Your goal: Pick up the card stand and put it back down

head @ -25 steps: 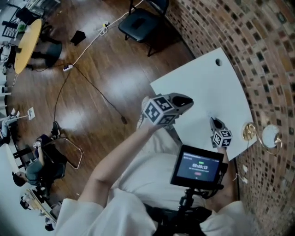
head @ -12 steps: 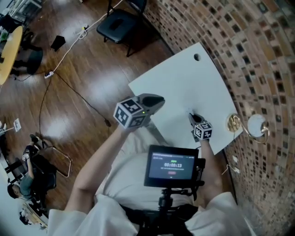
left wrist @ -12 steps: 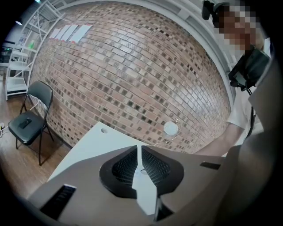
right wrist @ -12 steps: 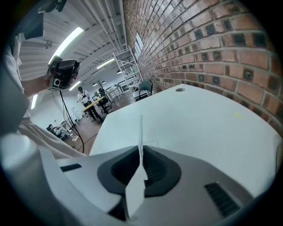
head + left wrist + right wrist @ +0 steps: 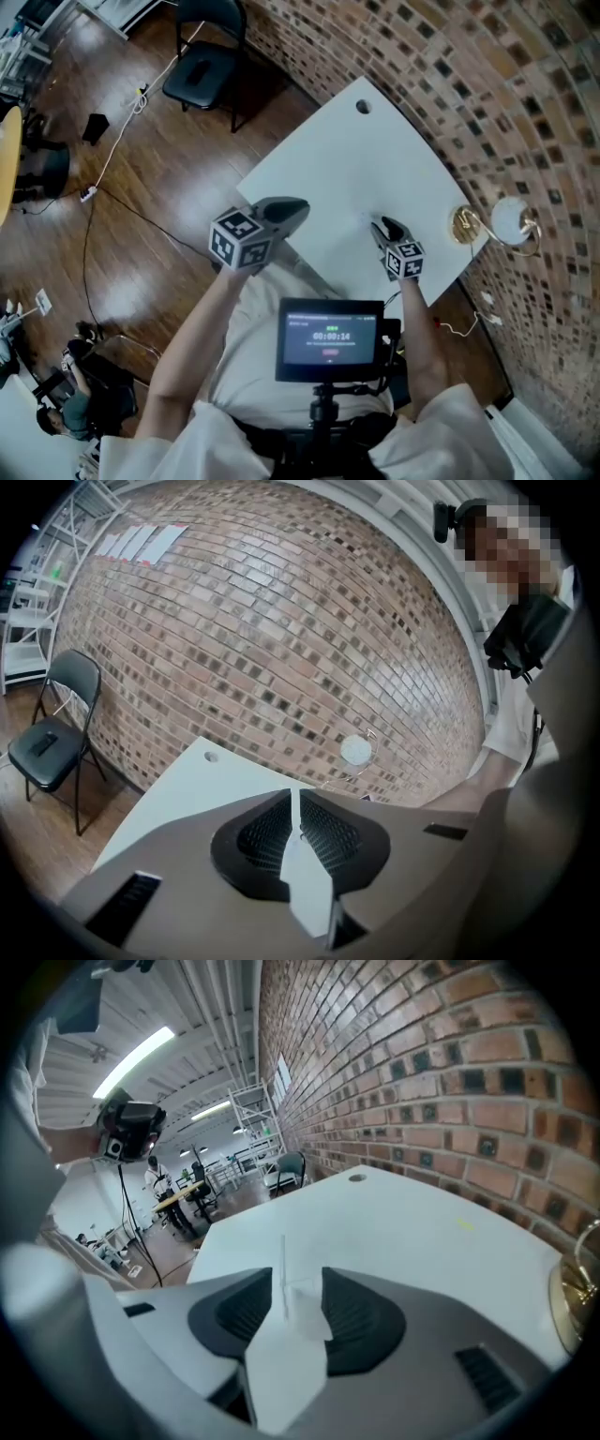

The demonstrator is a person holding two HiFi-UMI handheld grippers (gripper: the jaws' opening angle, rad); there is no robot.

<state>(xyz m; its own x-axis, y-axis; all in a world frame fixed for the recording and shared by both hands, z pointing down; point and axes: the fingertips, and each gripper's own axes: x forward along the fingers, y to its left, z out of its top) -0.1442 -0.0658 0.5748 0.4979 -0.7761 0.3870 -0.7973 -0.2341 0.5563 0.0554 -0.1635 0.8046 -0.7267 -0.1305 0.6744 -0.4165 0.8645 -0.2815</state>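
Observation:
The card stand (image 5: 284, 1283) is a small clear plastic upright standing on the white table (image 5: 394, 1222). It sits between the jaws of my right gripper (image 5: 298, 1299), which have just been opening; the pads stand clear of it on both sides. In the head view the right gripper (image 5: 380, 225) points at the table's near right part, and the stand is too faint to make out there. My left gripper (image 5: 295, 208) hovers at the table's near left edge. Its jaws (image 5: 298, 803) are shut with nothing between them.
A brick wall (image 5: 487, 103) runs along the table's far and right sides. A brass lamp with a white round shade (image 5: 511, 217) stands at the right corner. The table top (image 5: 375, 159) has a cable hole (image 5: 363, 107). A black chair (image 5: 202, 70) stands on the wooden floor.
The head camera has swung, so the table now sits further left and higher in view. Both grippers keep roughly their places at the table's near edge.

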